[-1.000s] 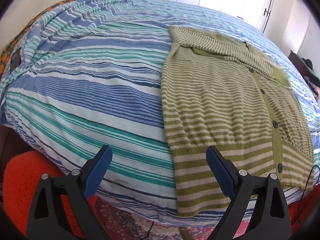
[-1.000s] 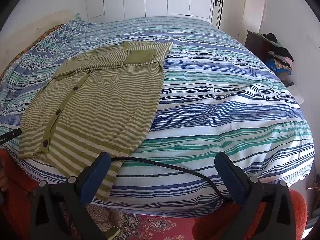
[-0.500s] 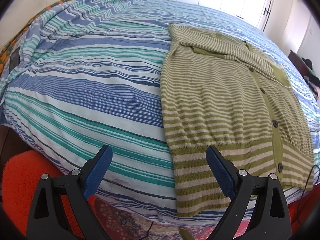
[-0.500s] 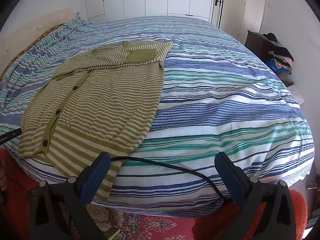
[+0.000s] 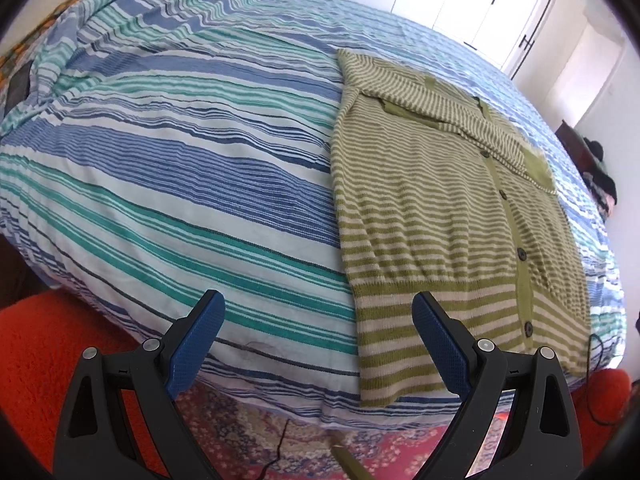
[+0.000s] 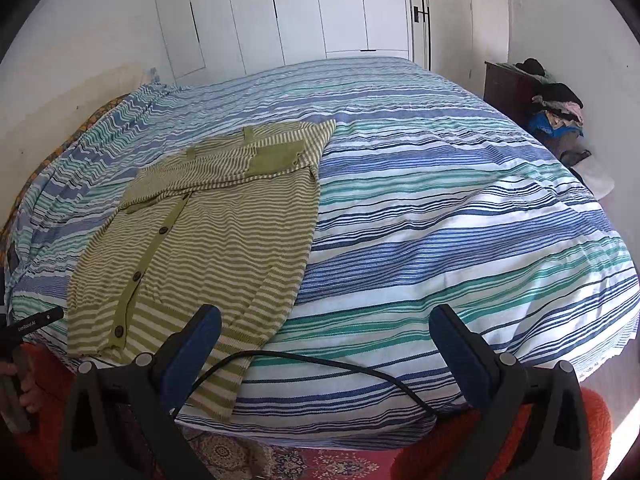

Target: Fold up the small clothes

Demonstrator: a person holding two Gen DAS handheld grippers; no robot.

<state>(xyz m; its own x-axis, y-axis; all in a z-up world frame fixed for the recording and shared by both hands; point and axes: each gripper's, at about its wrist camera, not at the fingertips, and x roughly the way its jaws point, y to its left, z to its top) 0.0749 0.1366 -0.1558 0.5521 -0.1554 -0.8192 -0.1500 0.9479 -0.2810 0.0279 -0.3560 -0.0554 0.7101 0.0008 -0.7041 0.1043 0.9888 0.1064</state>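
- Blue-and-teal striped bedspread [image 5: 168,184] covers the bed.
- Green striped cardigan [image 5: 432,208] lies flat near the bed's front edge, sleeves folded across its chest.
- Left gripper [image 5: 318,340] and right gripper [image 6: 326,344] hover spread wide, empty.
- Black cable [image 6: 320,364] crosses the hem.

Cardigan [image 5: 432,216]: olive-green/cream horizontal stripes, wider stripes at hem, solid olive button band, dark buttons [image 5: 521,253]. Bedspread [image 5: 180,184]: blue, teal, white stripes with thin navy lines. Left claw [image 5: 318,340] and right claw [image 6: 326,350]: black frames, blue textured pads. Cable [image 6: 320,362]: black. Rug [image 6: 340,462]: red, floral pattern. Closet doors [image 6: 280,12]: white.
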